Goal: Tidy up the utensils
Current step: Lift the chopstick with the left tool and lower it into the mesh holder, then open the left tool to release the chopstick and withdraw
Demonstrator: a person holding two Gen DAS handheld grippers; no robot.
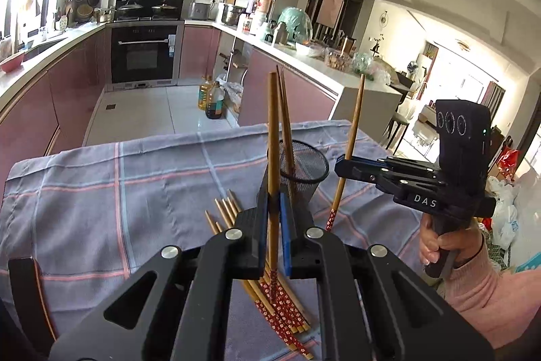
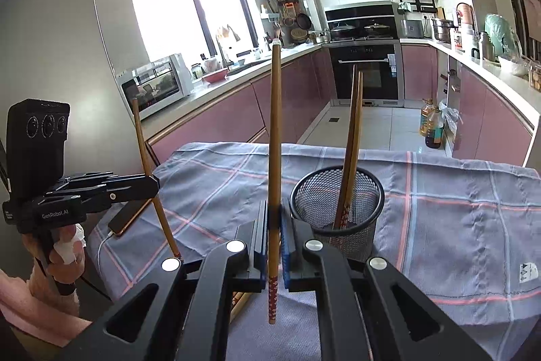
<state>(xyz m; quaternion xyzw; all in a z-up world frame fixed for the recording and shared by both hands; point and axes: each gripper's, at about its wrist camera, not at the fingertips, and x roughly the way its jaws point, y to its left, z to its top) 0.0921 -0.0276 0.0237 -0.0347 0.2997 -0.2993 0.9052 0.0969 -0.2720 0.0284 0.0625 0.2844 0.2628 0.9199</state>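
My left gripper [image 1: 273, 202] is shut on a wooden chopstick [image 1: 273, 137] and holds it upright above the cloth. My right gripper [image 2: 274, 212] is shut on another chopstick [image 2: 274, 124], also upright; it shows in the left wrist view [image 1: 351, 131] held by the right gripper [image 1: 341, 166]. A black mesh cup [image 2: 338, 202] stands on the cloth with two chopsticks [image 2: 353, 137] leaning in it; it also shows in the left wrist view [image 1: 306, 170]. Several chopsticks with red patterned ends [image 1: 270, 286] lie on the cloth below my left gripper.
A grey checked cloth [image 1: 101, 192] covers the table. A phone on a white cable [image 2: 126, 219] lies at the cloth's left edge in the right wrist view. Kitchen counters, an oven and oil bottles [image 1: 211, 97] on the floor lie beyond.
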